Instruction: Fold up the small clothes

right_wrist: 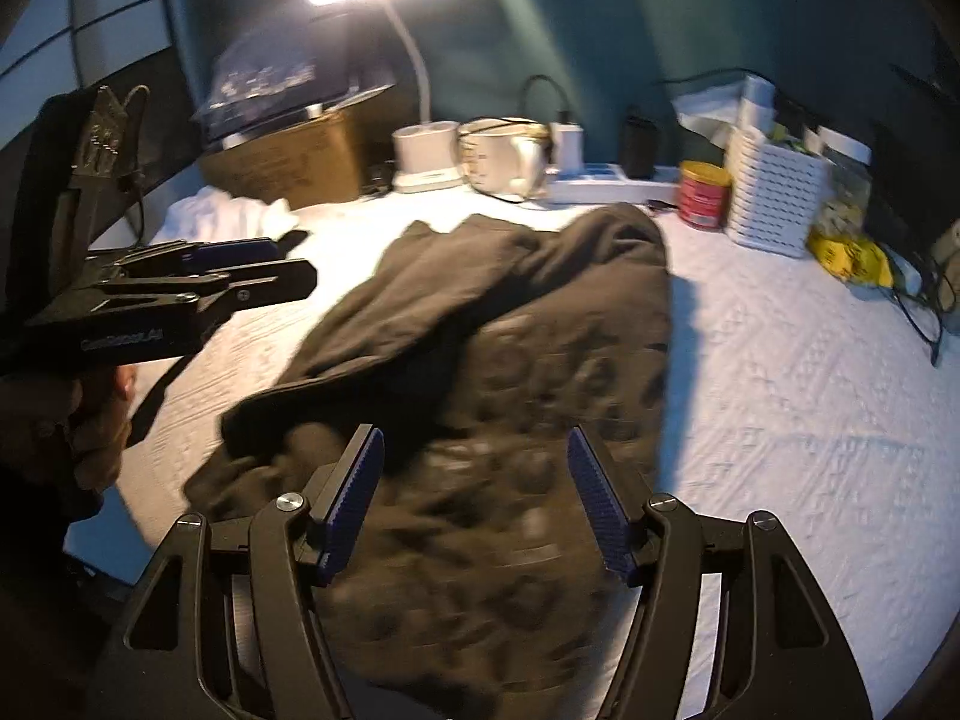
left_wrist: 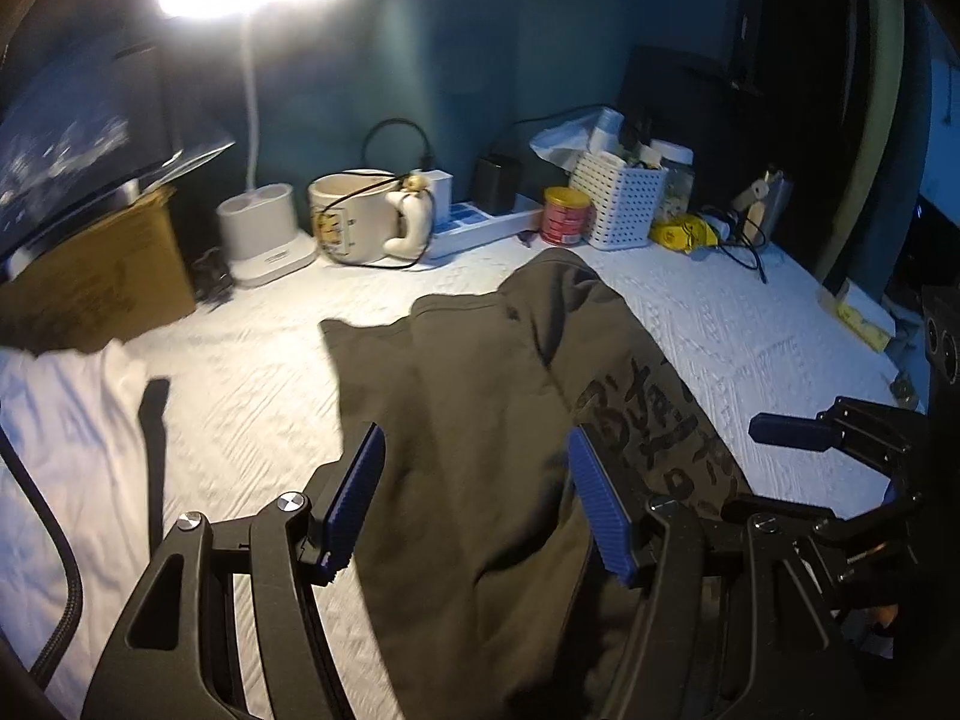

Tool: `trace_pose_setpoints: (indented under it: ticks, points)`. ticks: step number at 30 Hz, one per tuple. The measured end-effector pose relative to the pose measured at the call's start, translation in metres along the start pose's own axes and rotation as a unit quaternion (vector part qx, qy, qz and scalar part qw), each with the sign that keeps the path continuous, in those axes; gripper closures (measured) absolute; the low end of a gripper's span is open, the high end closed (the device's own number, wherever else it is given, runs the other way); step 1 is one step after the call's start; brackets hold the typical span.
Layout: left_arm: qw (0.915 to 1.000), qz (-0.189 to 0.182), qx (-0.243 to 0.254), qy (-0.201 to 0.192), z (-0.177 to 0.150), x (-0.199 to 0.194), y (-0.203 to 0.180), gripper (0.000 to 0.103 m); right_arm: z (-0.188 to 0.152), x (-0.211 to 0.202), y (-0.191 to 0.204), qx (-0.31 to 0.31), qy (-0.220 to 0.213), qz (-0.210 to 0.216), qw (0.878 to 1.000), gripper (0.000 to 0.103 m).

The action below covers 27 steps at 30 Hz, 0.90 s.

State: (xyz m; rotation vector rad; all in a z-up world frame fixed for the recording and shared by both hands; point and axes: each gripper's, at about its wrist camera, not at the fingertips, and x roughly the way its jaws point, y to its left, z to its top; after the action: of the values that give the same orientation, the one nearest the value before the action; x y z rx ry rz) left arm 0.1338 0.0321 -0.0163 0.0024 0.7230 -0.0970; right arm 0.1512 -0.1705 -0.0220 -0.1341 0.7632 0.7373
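Observation:
A dark olive garment with black printed characters lies partly folded and rumpled on the white quilted cloth. It also shows in the right wrist view. My left gripper is open and empty, its blue pads spread above the garment's near part. My right gripper is open and empty, just above the garment's near end. The right gripper shows at the right edge of the left wrist view. The left gripper shows at the left of the right wrist view, held in a hand.
A white garment lies at the left. At the back stand a cardboard box, a lit desk lamp, a large mug, a power strip, a red tin, a white basket and a yellow bag with cables.

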Motion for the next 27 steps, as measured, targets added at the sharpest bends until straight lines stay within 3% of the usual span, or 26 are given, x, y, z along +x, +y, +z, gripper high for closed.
trace_pose_setpoints:
  ticks: [10,18,20,22,24,27]
  points:
    - [0.9957,0.002,0.086,0.035,0.033,0.051,-0.034,0.039,0.011,0.019,-0.051,0.046,0.005,-0.02,0.999,0.036]
    - [0.9823,0.024,0.175,0.063,0.039,0.094,-0.047,0.04,0.021,0.038,-0.073,0.063,0.019,-0.027,0.997,0.036]
    - [0.9788,0.035,0.19,0.068,0.036,0.1,-0.042,0.049,0.024,0.044,-0.075,0.062,0.024,-0.029,0.997,0.036]
    - [0.9776,0.041,0.191,0.078,0.033,0.105,-0.032,0.075,0.027,0.05,-0.075,0.061,0.029,-0.029,0.997,0.036]
    - [0.9809,0.047,0.171,0.081,0.032,0.104,-0.015,0.086,0.03,0.055,-0.075,0.061,0.033,-0.03,0.997,0.036]
    - [0.9868,0.062,0.136,0.063,0.03,0.092,0.008,0.088,0.036,0.062,-0.072,0.058,0.038,-0.027,0.997,0.036]
